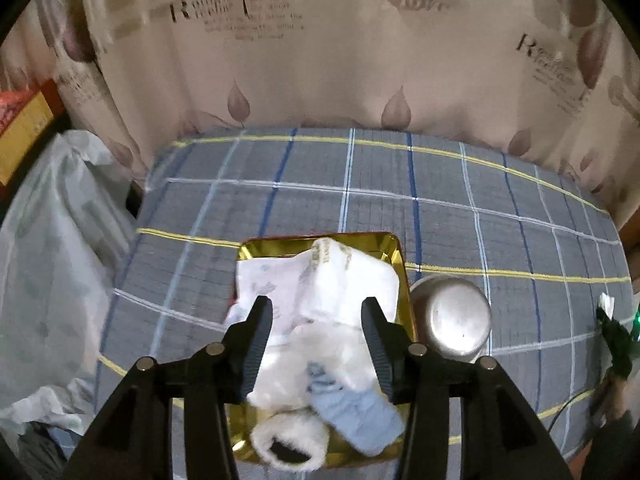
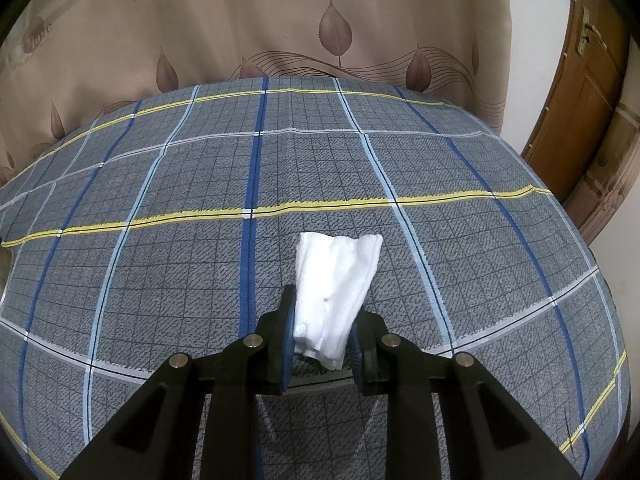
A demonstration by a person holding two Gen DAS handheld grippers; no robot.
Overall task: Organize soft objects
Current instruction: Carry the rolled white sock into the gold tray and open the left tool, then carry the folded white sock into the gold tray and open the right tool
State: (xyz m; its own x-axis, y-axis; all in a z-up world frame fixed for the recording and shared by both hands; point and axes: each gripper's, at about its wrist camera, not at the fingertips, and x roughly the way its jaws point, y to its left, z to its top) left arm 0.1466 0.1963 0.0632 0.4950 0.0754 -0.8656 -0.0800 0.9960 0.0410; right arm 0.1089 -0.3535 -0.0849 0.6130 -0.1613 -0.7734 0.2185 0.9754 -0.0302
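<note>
I see my left gripper (image 1: 317, 312) spread wide, gripping nothing, above the soft white and blue pieces (image 1: 320, 320) piled in the gold tray (image 1: 280, 242), while my right gripper (image 2: 320, 312) pinches a white tissue (image 2: 336, 276) above the plaid sheet (image 2: 160, 240).

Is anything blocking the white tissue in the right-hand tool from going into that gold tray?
The tissue has only bare bedspread around it. Beside the tray stands a metal cup on the right gripper's side.
</note>
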